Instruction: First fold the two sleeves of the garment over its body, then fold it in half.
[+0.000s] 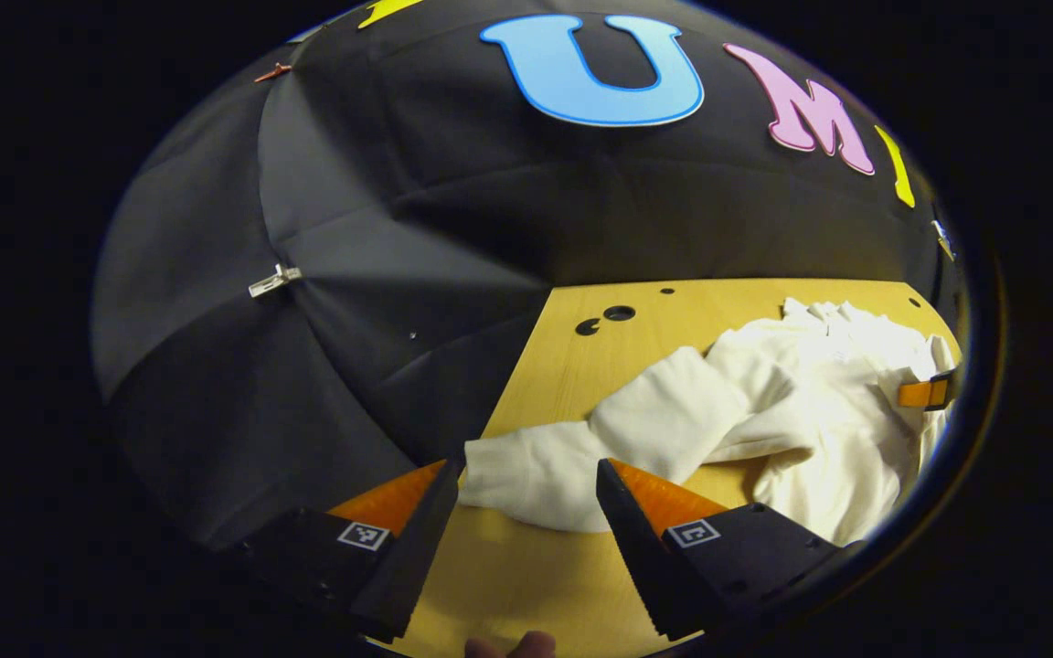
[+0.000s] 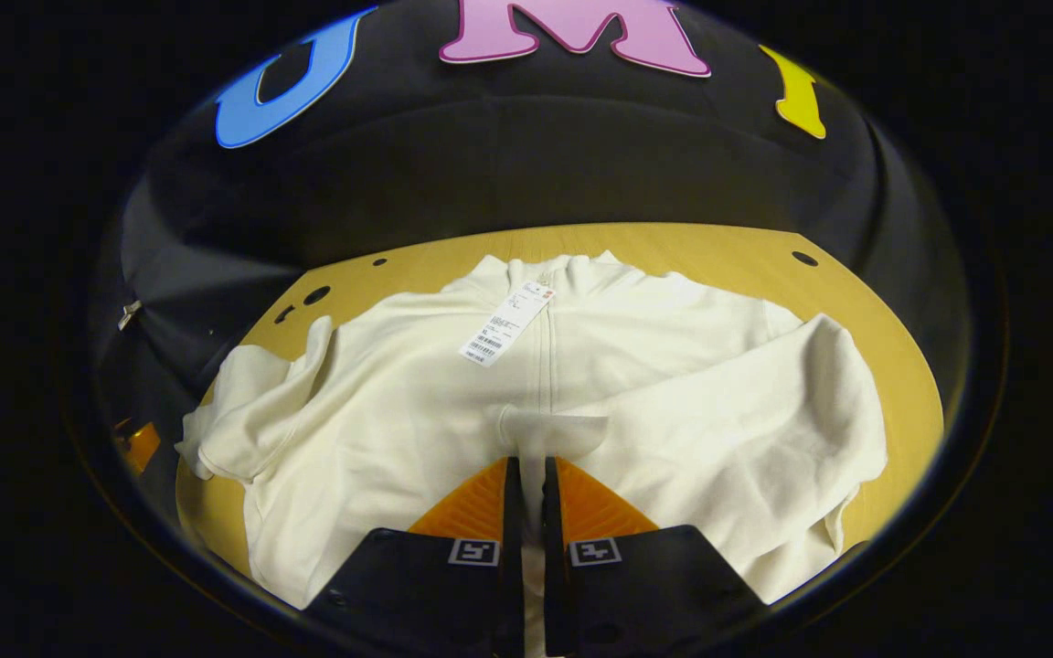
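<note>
One cream garment on bench, frame centre; long axis vertical, collar toward top. Right gripper pinched on right sleeve cuff. Left gripper wide, straddling left sleeve.

Both rigs look the same: chunky black bodies, the left gripper and right gripper each with two wedge fingers carrying a little square black-and-white tag at the base.
</note>
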### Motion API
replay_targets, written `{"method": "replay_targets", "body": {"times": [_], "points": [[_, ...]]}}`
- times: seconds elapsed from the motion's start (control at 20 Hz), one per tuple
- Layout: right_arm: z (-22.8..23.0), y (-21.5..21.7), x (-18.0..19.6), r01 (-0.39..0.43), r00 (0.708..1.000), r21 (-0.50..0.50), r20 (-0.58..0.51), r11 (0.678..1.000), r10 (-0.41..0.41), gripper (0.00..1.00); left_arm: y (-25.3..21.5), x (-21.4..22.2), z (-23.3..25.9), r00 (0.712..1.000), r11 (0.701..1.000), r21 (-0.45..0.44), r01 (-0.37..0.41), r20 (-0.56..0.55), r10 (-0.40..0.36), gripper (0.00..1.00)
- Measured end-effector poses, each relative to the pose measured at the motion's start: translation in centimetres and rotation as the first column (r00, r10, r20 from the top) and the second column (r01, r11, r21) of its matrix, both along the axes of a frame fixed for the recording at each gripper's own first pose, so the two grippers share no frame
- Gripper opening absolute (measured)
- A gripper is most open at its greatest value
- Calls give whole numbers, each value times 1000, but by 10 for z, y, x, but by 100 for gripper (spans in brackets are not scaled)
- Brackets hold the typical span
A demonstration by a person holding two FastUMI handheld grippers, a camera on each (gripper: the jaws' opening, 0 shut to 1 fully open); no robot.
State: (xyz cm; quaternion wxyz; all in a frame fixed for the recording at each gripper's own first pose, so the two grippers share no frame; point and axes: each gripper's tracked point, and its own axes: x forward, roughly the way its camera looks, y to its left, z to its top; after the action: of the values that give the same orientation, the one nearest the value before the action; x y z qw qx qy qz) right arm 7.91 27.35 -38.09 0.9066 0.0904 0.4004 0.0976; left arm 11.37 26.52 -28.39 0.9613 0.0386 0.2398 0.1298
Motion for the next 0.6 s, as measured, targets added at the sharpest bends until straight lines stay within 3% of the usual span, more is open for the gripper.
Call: {"method": "replay_targets", "body": {"times": [0.35, 0.4, 0.45, 0.6], "points": [[-4, 7, -3, -11, 998, 65, -54, 998, 15, 28, 12, 15, -33, 997, 1000, -14, -22, -74, 21, 94], [-1, 8, -3, -4, 998, 70, -59, 998, 8, 25, 15, 17, -35, 996, 999, -13, -32, -82, 31, 94], [5, 5, -1, 6, 999, 73, -47, 997, -3, 39, 16, 17, -39, 995, 999, -17, -39, -92, 37, 94], [30, 9, -2, 13, 1000, 123, -8, 992, -12, 43, 22, 23, -46, 993, 999, -25, -45, -109, 42, 94]]}}
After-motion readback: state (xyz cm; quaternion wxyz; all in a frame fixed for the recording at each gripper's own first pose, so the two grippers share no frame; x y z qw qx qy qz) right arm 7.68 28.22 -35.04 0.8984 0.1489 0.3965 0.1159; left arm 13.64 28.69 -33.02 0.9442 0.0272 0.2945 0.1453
